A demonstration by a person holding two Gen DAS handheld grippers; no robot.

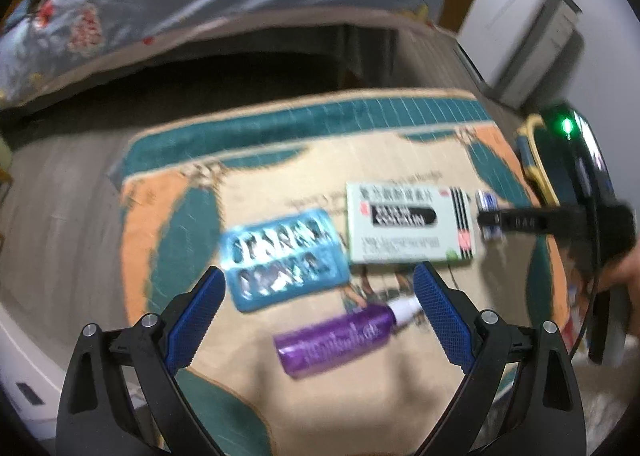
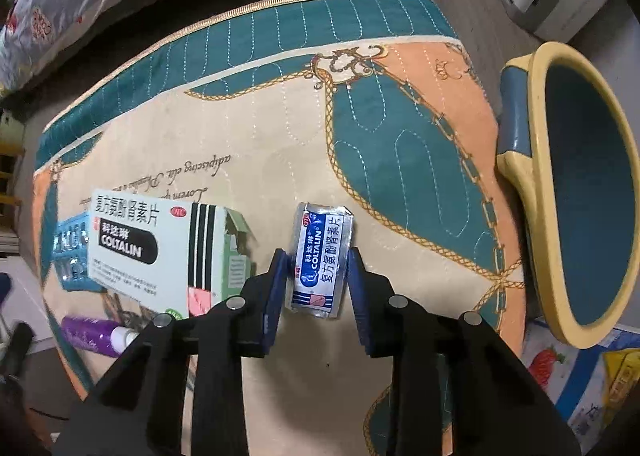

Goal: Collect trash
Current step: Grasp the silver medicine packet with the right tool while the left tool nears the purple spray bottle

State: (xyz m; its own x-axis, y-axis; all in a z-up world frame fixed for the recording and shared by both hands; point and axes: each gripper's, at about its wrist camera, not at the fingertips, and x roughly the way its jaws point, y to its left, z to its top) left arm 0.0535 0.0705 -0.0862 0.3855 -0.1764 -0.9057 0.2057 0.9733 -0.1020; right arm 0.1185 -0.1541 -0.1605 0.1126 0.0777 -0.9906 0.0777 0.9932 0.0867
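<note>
Now my right gripper point(image 2: 317, 282) points straight down with the foil sachet point(image 2: 321, 260) between its jaws, the sachet's long axis running along the fingers, lying flat on the quilted mat point(image 2: 256, 127); the pads sit at its long edges, narrowed, though I cannot tell if they press yet. My left gripper point(image 1: 320, 290) hangs tilted and wide open, empty, above the purple tube point(image 1: 340, 340), with blister pack point(image 1: 284, 264) and medicine box point(image 1: 408, 223) beyond. The bin point(image 2: 536, 175) waits right of the mat.
</note>
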